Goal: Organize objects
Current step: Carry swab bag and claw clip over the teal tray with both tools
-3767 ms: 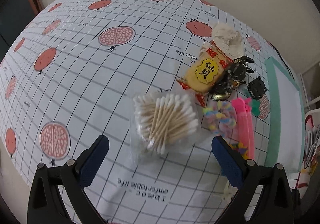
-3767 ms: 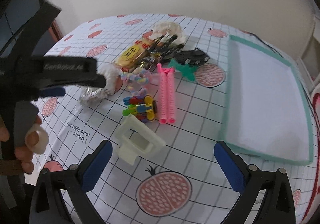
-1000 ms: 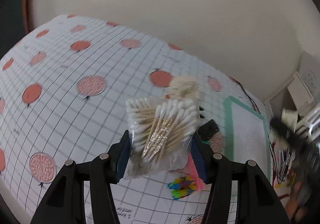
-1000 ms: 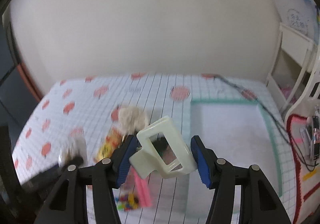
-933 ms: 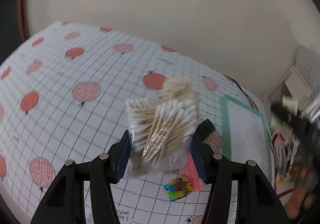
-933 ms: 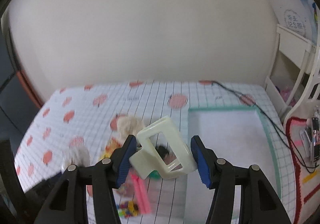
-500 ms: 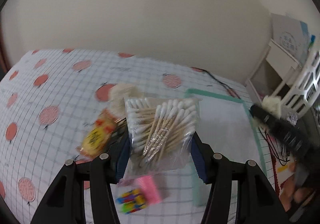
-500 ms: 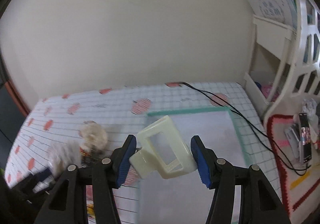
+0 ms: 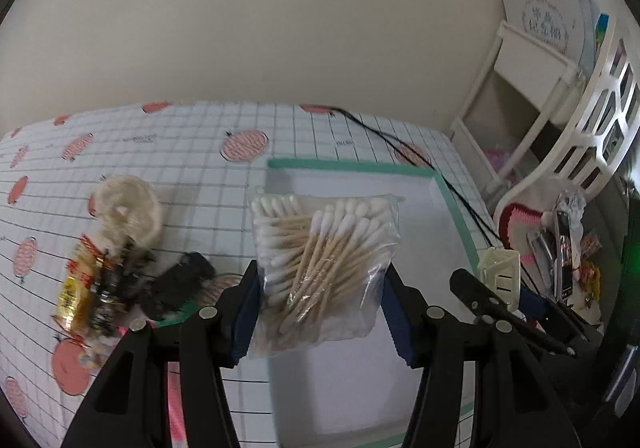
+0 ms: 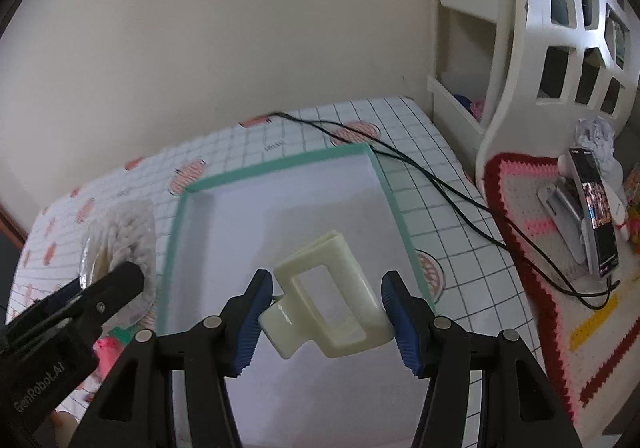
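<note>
My left gripper (image 9: 320, 312) is shut on a clear bag of cotton swabs (image 9: 322, 262), held in the air over the near left part of the white tray with a teal rim (image 9: 352, 166). My right gripper (image 10: 326, 314) is shut on a cream hair claw clip (image 10: 332, 312), held above the same tray (image 10: 276, 164). In the left wrist view the cream hair claw clip (image 9: 500, 274) and the right gripper show at the tray's right side. In the right wrist view the bag of cotton swabs (image 10: 120, 236) shows at the left.
Left of the tray lie a cream scrunchie (image 9: 128, 208), a yellow snack packet (image 9: 76, 288), dark hair clips (image 9: 176, 284) and pink combs (image 9: 174, 400). A black cable (image 10: 432, 176) crosses the table's far right. A white shelf (image 10: 520, 48) and a phone (image 10: 596, 204) stand at right.
Both grippers closed on their items, lifted them off the table and carried them right, from over the pile of objects to above the tray.
</note>
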`<state>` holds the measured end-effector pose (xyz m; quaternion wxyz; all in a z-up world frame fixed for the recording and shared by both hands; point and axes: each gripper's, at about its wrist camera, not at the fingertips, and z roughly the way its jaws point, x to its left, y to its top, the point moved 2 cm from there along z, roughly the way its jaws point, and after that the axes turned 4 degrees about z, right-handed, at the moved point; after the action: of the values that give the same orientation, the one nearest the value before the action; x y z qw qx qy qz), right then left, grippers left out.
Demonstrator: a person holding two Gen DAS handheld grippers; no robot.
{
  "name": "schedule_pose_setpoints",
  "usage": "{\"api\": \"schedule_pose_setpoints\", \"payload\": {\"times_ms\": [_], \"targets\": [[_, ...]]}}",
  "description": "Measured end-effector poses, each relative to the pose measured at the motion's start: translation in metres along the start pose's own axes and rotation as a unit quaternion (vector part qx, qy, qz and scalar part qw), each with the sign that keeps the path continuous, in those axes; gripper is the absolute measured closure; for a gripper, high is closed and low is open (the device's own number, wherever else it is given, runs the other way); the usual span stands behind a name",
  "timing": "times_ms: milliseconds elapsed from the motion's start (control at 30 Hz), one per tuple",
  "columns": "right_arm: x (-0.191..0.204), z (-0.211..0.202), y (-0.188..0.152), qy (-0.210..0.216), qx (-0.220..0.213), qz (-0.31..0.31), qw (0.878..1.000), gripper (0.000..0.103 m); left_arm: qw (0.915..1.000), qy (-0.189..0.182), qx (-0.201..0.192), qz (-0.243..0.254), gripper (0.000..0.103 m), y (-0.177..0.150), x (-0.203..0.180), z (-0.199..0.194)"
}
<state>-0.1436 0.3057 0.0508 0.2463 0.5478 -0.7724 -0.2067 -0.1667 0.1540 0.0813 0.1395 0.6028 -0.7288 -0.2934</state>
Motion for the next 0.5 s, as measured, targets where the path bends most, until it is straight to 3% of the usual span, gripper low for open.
{"api": "schedule_pose_setpoints", "payload": {"times_ms": [500], "targets": [[-0.012, 0.041, -0.023, -0.013, 0.057, 0.001, 0.998, 0.043, 0.9986, -0.006, 0.053, 0.006, 0.045, -0.024, -0.005, 0.050]]}}
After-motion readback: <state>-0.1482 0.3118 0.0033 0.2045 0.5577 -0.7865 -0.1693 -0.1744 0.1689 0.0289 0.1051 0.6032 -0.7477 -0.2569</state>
